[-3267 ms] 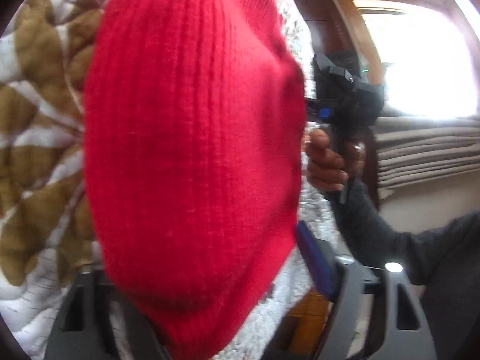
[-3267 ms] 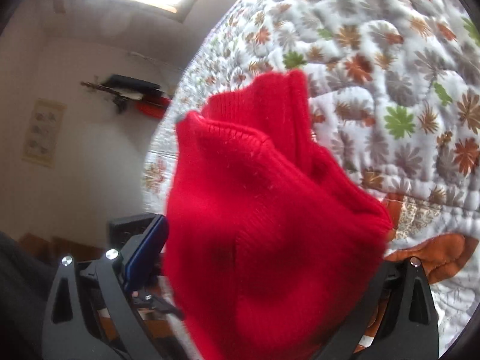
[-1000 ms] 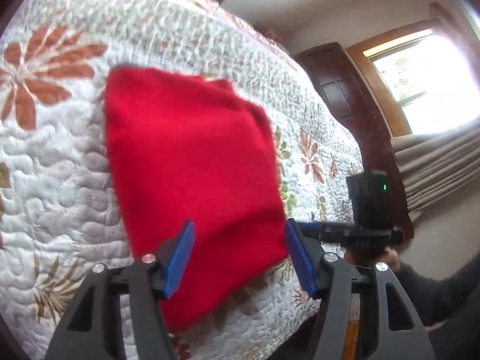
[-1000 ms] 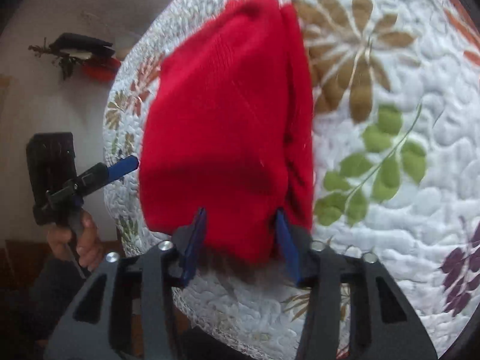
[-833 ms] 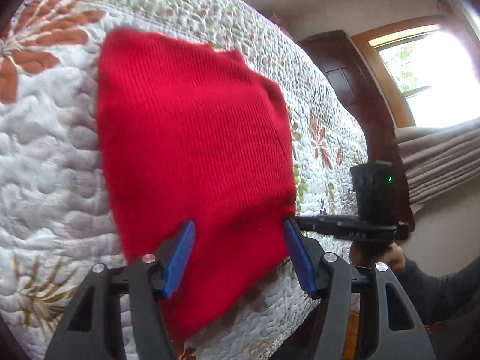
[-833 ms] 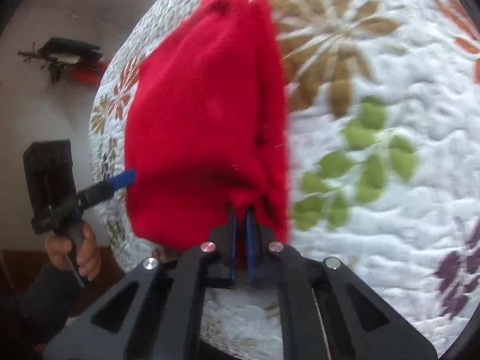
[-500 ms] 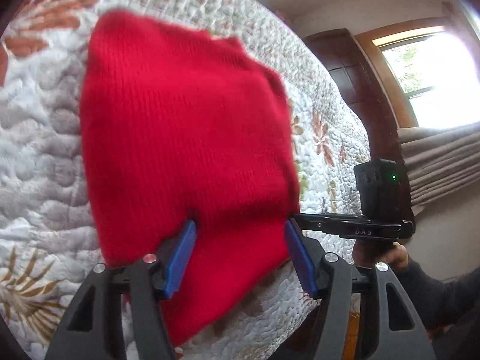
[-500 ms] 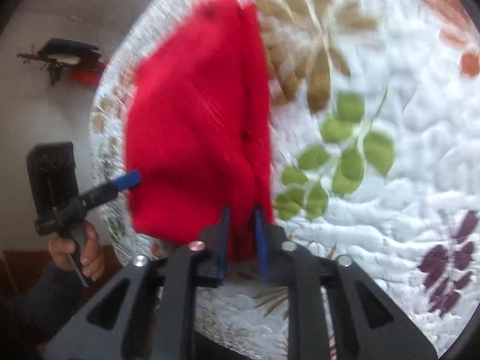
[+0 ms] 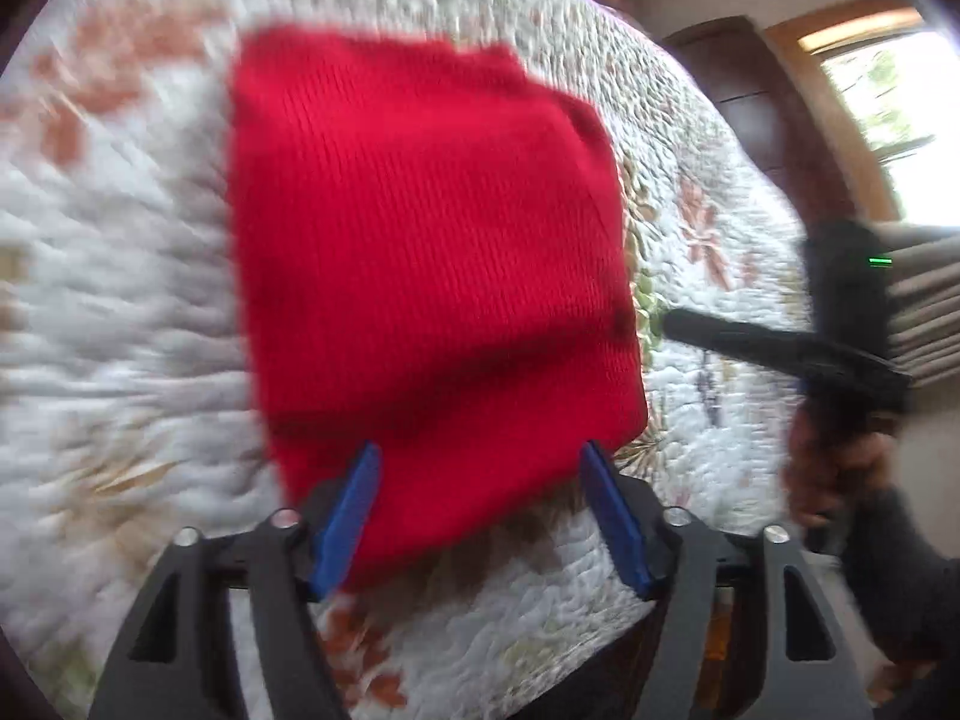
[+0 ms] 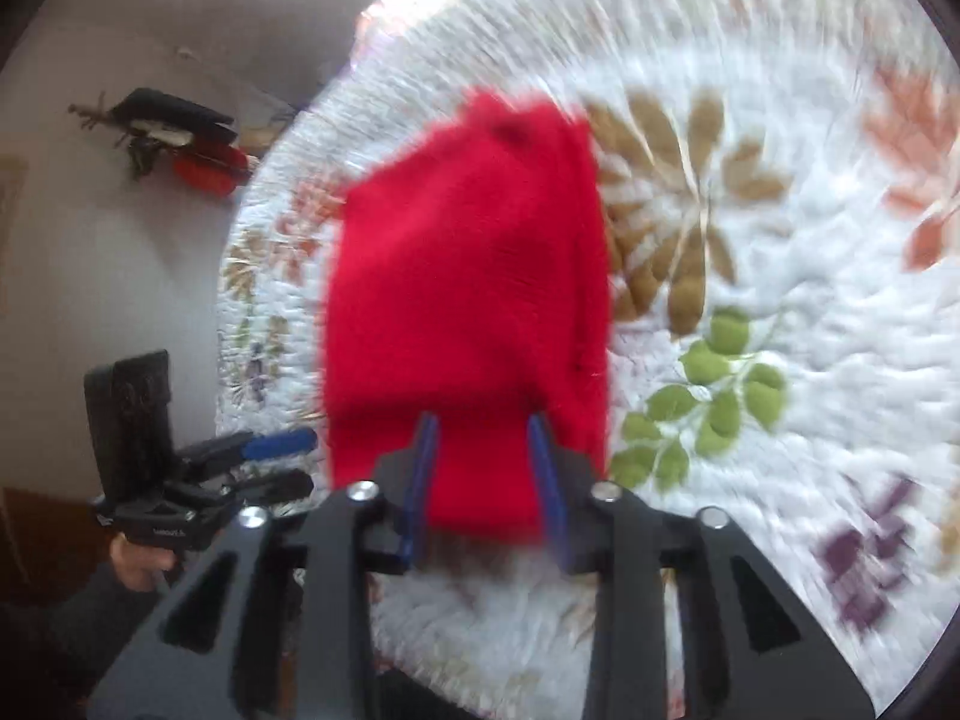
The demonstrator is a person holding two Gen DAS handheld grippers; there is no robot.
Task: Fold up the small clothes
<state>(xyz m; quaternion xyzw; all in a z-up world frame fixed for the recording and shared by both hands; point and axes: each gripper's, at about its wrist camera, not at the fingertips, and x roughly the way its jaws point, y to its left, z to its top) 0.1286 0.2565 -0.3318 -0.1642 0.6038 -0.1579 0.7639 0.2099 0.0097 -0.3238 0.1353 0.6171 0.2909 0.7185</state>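
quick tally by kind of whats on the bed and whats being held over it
red knit garment: 1, lying on the quilt
quilt: 1
handheld grippers: 2, the left gripper and the right gripper, both open
Total: 4

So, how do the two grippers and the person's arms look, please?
Both are alike. The left gripper has black angular finger frames with cut-out slots, silver screws and blue pads. The right gripper has the same build. Seen from the side, each carries an upright black box; the right one's shows a small green light. The sleeve is dark grey.
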